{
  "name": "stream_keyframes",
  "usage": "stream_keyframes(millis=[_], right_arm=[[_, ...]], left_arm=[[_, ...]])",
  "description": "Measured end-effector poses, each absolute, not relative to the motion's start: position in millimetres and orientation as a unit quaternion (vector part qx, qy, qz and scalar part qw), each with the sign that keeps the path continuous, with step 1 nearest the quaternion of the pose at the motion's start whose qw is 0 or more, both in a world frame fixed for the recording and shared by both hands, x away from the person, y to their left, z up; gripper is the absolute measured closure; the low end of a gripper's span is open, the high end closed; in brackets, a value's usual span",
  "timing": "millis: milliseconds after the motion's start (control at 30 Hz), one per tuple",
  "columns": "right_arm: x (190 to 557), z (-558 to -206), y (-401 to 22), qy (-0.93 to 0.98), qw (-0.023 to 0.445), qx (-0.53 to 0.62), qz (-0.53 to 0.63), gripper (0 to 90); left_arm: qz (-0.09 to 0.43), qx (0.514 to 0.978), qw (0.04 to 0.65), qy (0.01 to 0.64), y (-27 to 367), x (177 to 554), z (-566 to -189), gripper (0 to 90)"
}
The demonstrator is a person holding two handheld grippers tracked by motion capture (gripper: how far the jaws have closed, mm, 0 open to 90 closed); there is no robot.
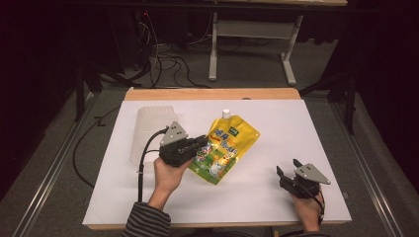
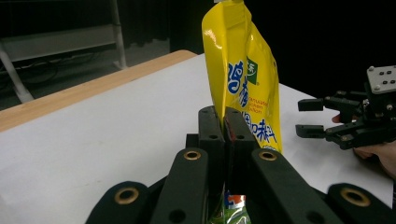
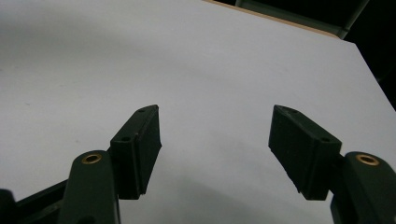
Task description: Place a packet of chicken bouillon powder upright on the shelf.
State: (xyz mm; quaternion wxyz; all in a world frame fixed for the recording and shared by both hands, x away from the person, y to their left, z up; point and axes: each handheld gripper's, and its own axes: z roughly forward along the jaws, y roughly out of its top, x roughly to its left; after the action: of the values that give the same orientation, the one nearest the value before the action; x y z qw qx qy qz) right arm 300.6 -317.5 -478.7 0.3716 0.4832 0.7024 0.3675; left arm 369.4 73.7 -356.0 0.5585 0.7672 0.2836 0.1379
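Pinching yellow pouch (image 1: 228, 143), left hand-held gripper (image 2: 226, 122)

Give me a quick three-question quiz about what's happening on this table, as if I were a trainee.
1. True or false: the left hand-held gripper is clamped on the yellow pouch.
2. The right hand-held gripper is: A) open, holding nothing; B) shut on the cap; C) gripping the clear plastic container.
3. What colour is the pouch's cap?

Key: 1 true. 2 A. 3 white.
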Motion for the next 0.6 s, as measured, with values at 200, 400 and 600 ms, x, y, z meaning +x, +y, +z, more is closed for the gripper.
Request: stream_keyframes(millis=[200, 400, 600], right_arm=[[300.4, -478.5, -317.7, 0.702, 0.371, 0.484, 0.368, 34.4], [300.5, -478.6, -317.6, 0.702, 0.371, 0.484, 0.368, 34.5], [300.4, -478.6, -317.6, 0.702, 0.371, 0.484, 0.368, 34.5]], left_arm=[[0.146, 0.759, 0.564, 0.290, 87.4, 365.5, -352.2, 88.2], [0.152, 0.750, 0.571, 0.298, 99.8, 363.6, -349.1, 88.2], [0.159, 0.739, 0.579, 0.305, 114.7, 361.7, -345.6, 88.2]])
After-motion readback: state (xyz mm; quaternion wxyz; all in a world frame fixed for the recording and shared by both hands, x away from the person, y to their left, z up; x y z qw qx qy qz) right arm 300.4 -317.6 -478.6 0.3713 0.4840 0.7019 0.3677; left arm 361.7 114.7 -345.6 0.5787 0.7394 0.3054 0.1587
